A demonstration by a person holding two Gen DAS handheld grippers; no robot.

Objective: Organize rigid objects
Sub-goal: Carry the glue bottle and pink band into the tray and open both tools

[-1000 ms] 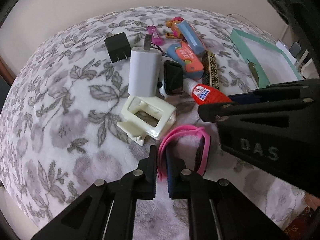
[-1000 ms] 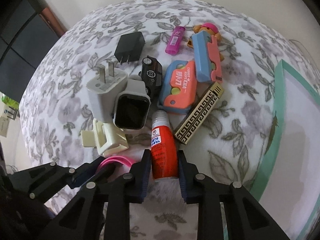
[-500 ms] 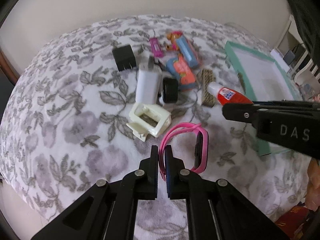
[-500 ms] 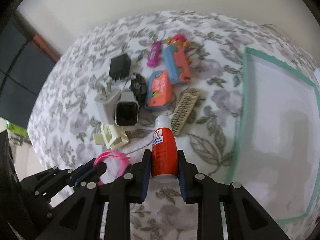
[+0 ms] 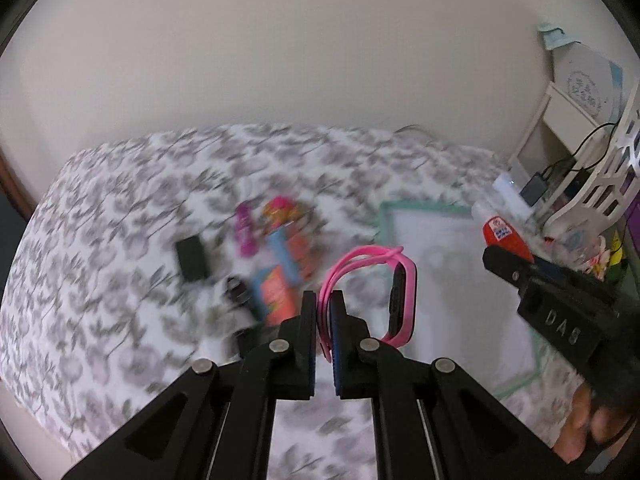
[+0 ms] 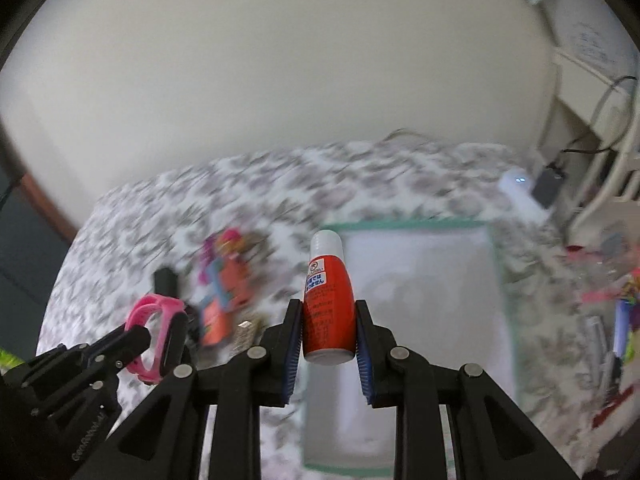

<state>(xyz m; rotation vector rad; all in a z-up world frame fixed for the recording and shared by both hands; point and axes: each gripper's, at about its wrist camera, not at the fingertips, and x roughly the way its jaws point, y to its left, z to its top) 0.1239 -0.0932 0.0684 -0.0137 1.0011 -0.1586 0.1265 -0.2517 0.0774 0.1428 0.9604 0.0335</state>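
The left tool (image 5: 323, 312) points steeply downward, its jaws pinched tight on a pink strap (image 5: 362, 258). The right tool (image 6: 329, 326) also tilts downward, jaws clamped on a red bottle (image 6: 328, 300). Fingers (image 5: 588, 428) of the right hand wrap its handle.

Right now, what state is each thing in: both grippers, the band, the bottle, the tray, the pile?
Left gripper: shut on the band's strap.
Band: pink, lifted off the bed, hanging looped.
Right gripper: shut on the bottle.
Bottle: red, capped, held in the air with its cap pointing away.
Tray: flat on the bed, nothing seen in it.
Pile: lying on the bed, blurred.
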